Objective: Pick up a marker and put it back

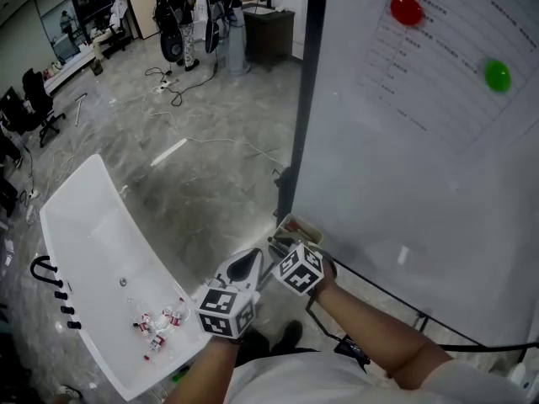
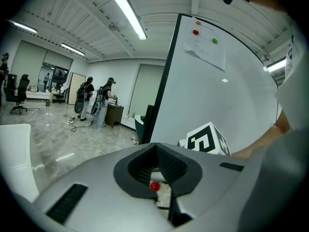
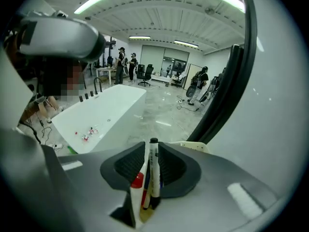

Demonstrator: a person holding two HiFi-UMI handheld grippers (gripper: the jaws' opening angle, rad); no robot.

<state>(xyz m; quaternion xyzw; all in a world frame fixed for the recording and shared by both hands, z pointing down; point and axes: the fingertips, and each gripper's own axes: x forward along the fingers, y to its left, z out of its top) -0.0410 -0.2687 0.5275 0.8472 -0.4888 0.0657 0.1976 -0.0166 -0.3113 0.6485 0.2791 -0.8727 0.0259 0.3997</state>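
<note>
A black-capped marker (image 3: 153, 168) with a white barrel stands upright between the jaws of my right gripper (image 3: 152, 151), which is shut on it. Its lower end sits among other markers, one with a red cap (image 3: 137, 180), in a small holder. In the head view that holder (image 1: 296, 225) hangs at the whiteboard's lower left corner, with my right gripper (image 1: 284, 245) reaching into it. Close beside it on the left is my left gripper (image 1: 255, 257). In its own view the left gripper (image 2: 155, 151) is shut on nothing, and a red cap (image 2: 154, 186) shows below its jaws.
The whiteboard (image 1: 404, 183) fills the right side, with a sheet held by a red magnet (image 1: 406, 9) and a green magnet (image 1: 497, 76). A long white table (image 1: 93, 251) with small bottles (image 1: 160, 322) stands at the left. Cables (image 1: 181, 87) and people (image 1: 181, 15) are far back.
</note>
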